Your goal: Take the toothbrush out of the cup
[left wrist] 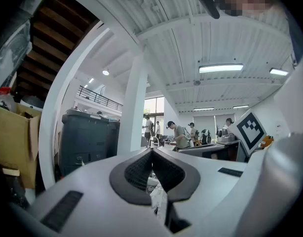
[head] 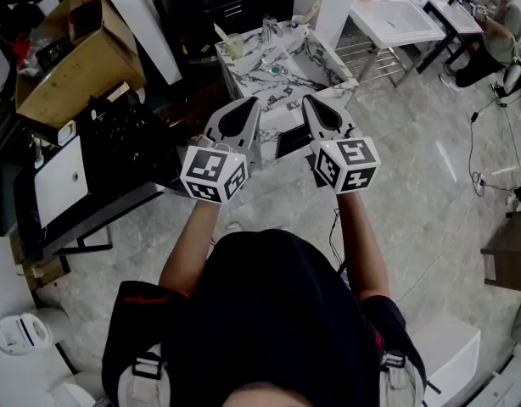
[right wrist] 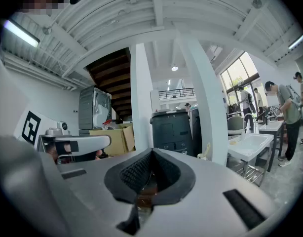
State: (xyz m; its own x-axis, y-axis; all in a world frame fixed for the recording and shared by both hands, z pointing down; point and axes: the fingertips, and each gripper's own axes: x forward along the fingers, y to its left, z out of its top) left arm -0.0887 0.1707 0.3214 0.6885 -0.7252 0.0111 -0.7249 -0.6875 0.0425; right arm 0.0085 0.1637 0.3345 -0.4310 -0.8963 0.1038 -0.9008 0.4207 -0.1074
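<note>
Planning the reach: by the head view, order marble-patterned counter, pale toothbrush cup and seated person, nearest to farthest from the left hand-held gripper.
1. Marble-patterned counter, just ahead.
2. Pale toothbrush cup, counter's far-left corner.
3. Seated person, far right.

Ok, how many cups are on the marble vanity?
1: the cup at the far-left corner of the marble vanity, toothbrush in it. The vanity's near edge is hidden, so more are possible.

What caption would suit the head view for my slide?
Left gripper and right gripper, shut and empty, point toward the marbled counter where the toothbrush stands in the cup.
</note>
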